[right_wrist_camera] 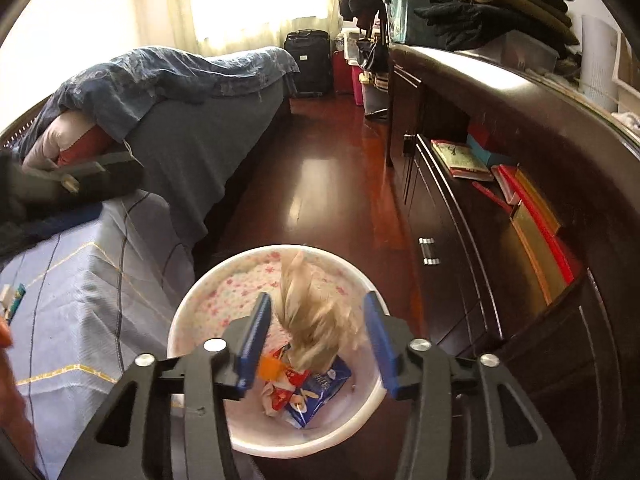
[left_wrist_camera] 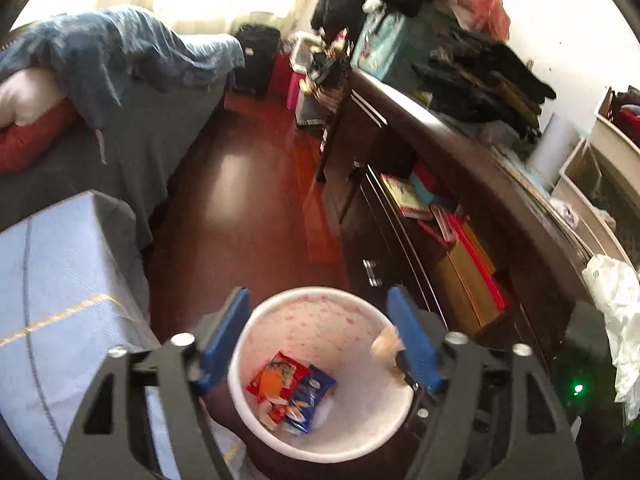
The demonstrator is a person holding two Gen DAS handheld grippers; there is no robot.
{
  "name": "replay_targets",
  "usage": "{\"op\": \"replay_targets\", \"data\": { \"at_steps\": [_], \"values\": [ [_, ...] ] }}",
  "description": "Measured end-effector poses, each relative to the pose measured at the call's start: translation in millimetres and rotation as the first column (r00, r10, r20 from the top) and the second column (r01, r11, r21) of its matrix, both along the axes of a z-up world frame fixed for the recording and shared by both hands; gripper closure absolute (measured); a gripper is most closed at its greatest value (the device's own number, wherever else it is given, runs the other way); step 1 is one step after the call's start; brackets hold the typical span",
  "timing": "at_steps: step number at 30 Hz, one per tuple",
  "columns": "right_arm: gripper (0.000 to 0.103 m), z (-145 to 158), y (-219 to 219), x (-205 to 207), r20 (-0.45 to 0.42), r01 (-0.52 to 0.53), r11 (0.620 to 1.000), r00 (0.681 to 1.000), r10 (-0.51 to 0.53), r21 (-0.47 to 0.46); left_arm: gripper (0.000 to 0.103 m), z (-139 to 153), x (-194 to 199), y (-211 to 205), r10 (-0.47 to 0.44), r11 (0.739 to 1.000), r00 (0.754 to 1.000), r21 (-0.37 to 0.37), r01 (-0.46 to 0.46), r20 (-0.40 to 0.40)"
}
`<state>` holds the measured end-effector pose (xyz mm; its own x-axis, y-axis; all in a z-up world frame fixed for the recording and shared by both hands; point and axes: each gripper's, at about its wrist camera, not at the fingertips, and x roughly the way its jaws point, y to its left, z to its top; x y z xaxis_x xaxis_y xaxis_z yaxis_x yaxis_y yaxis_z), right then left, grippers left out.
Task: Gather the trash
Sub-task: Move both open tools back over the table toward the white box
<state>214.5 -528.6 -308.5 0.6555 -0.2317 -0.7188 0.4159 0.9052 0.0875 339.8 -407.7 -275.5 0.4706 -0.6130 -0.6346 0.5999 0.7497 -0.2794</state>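
Crumpled tan paper (right_wrist_camera: pixel 310 320): judged very light, soft, compressible, not fragile; best pinched across its bunched middle. It hangs, blurred, between the fingers of my right claw (right_wrist_camera: pixel 318 338), directly above the white bin (right_wrist_camera: pixel 188 320). I cannot tell whether either pad touches it. The jaws stand wide apart. My left claw (left_wrist_camera: pixel 320 336) is likewise spread wide and empty over the bin. Snack wrappers (left_wrist_camera: pixel 292 392) lie at the bin's bottom.
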Motion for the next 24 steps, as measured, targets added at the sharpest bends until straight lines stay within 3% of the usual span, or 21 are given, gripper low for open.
{"op": "replay_targets", "data": {
  "at_steps": [11, 20, 24],
  "values": [
    [0.032, 20, 36, -13, 0.008, -0.050, 0.998, 0.999, 0.050, 0.025, 0.015, 36, -28, 69, 0.130, 0.988, 0.985, 0.069, -0.139, 0.117],
    [0.023, 47, 103, -28, 0.029, -0.182, 0.981, 0.983, 0.181, 0.067, 0.008, 52, -44, 160, 0.291, 0.940, 0.944, 0.138, -0.312, 0.155],
    [0.020, 60, 137, -31, 0.036, -0.259, 0.964, 0.966, 0.257, 0.060, 0.005, 53, -39, 212, 0.378, 0.903, 0.912, 0.153, -0.401, 0.155]
  ]
}}
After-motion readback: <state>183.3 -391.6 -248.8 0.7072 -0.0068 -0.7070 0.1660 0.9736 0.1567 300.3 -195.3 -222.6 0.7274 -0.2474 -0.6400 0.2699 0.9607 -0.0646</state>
